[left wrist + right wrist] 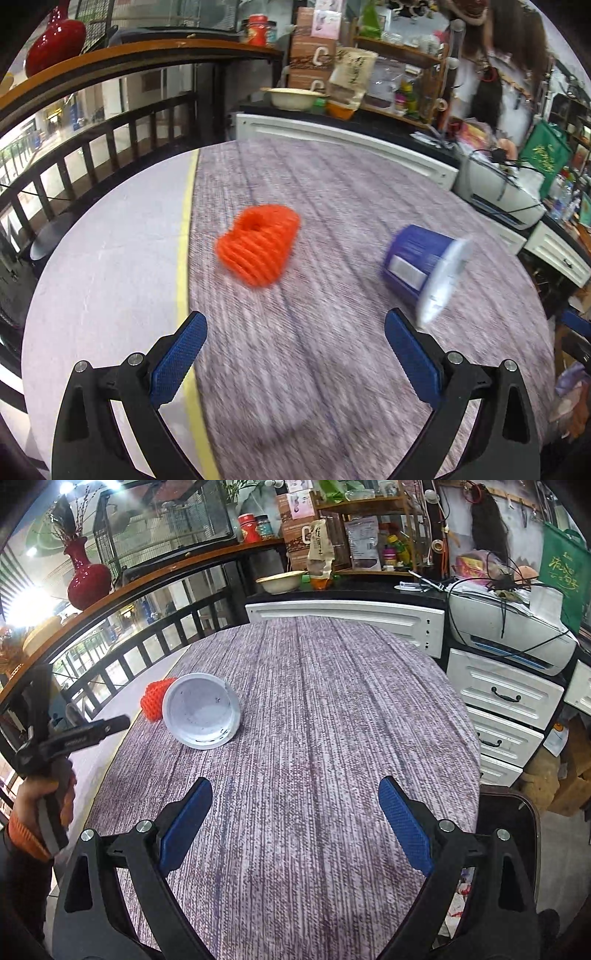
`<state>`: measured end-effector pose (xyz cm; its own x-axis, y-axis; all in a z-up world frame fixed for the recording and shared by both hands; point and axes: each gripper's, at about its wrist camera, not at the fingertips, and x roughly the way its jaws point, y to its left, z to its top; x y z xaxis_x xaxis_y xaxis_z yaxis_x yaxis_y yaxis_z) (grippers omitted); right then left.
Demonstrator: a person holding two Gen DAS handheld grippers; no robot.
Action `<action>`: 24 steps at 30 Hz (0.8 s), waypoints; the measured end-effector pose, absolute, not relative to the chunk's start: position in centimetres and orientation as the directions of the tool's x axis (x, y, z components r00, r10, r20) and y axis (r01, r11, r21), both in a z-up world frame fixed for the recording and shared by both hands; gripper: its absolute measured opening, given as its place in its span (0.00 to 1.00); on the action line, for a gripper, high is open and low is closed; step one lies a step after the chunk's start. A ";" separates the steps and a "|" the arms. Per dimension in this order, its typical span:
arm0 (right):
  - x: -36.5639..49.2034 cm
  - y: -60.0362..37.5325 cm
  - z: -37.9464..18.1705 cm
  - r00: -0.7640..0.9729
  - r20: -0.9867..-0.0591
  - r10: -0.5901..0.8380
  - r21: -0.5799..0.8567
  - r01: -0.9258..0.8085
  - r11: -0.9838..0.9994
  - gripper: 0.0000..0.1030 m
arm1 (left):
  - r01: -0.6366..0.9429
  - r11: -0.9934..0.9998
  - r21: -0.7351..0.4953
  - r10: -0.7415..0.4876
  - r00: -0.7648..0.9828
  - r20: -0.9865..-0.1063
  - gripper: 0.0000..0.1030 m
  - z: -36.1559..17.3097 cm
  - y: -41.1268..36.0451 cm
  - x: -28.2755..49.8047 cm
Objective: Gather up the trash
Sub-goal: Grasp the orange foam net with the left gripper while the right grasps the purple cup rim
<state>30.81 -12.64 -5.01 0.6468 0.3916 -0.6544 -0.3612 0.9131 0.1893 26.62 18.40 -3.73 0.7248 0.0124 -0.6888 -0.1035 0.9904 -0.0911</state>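
Observation:
An orange foam fruit net (258,245) lies on the purple-grey tablecloth (332,184). A blue paper cup with a white inside (424,264) lies on its side to its right. My left gripper (295,332) is open and empty, short of both, above the table. In the right wrist view the cup (202,710) shows its white mouth, with the net (154,701) partly hidden behind it. My right gripper (295,805) is open and empty over the cloth, well short of the cup. The left gripper's body (70,738) shows at the left edge.
A yellow stripe (183,258) edges the cloth on the round table. A dark railing (147,653) runs behind at left. White drawers (498,698) and a printer (509,627) stand at right. A dark bin with a bag (509,849) sits by the table's right edge.

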 end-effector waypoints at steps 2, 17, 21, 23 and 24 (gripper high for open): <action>31.1 -12.2 -5.0 0.642 -0.658 0.394 0.186 -0.368 0.911 0.87 | -0.102 0.990 -0.094 0.005 0.704 -0.710 0.92 -4.2 19.3 28.6; 37.3 -4.2 -5.9 0.583 -0.681 0.443 0.057 -0.561 0.826 0.87 | -0.134 0.988 -0.077 0.028 0.647 -0.762 0.63 -6.4 21.6 35.5; 40.2 -2.0 -6.6 0.597 -0.689 0.411 -0.024 -0.585 0.811 0.85 | -0.149 0.981 -0.128 0.000 0.652 -0.758 0.40 -6.3 22.3 35.2; 41.7 -1.3 -7.1 0.572 -0.709 0.413 -0.022 -0.603 0.798 0.84 | -0.145 0.980 -0.135 -0.006 0.659 -0.752 0.36 -6.2 22.2 35.0; 42.5 -0.7 -7.5 0.554 -0.723 0.412 -0.028 -0.620 0.784 0.80 | -0.140 0.981 -0.136 -0.009 0.660 -0.751 0.34 -6.1 22.2 34.8</action>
<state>42.46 -0.74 -7.52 0.5539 0.4124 -0.7233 -0.6205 0.7837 -0.0284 34.81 22.15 -6.14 0.6605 -0.0093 -0.7508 -0.1403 0.9808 -0.1356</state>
